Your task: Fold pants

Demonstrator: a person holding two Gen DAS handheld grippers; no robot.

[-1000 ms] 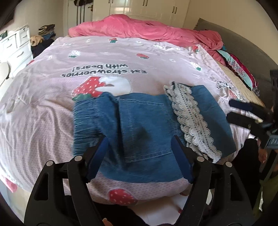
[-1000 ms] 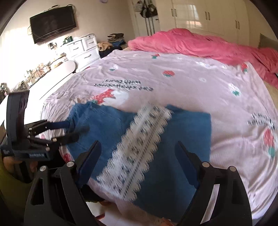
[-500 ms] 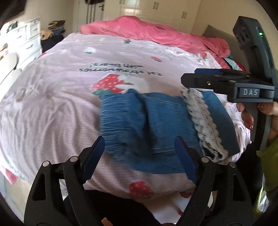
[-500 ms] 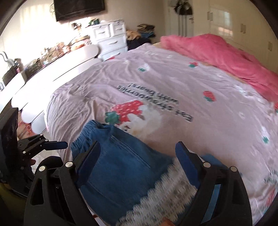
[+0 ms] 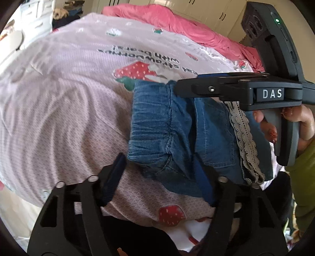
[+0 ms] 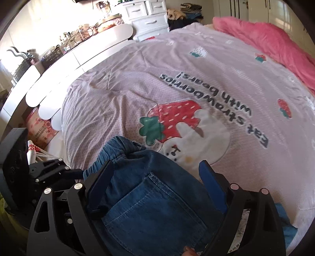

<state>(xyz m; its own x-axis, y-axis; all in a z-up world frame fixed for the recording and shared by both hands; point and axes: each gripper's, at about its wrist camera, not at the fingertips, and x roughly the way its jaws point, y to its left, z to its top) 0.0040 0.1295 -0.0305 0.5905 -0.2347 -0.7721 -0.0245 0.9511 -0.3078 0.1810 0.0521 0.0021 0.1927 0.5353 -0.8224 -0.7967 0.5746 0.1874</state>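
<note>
Folded denim pants (image 5: 177, 134) lie near the front edge of a strawberry-print bedspread (image 6: 177, 78); 2 tools, left gripper (image 5: 159, 177) and right gripper (image 6: 155, 177), hover wide-jawed above. White drawers (image 6: 145, 17) behind.

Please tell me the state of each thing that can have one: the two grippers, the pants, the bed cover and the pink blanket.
left gripper: open, at the near waistband corner.
right gripper: open, above the far waistband edge.
pants: folded, lying flat, lace hem on top.
bed cover: spread, slightly wrinkled.
pink blanket: bunched at the far side.
</note>
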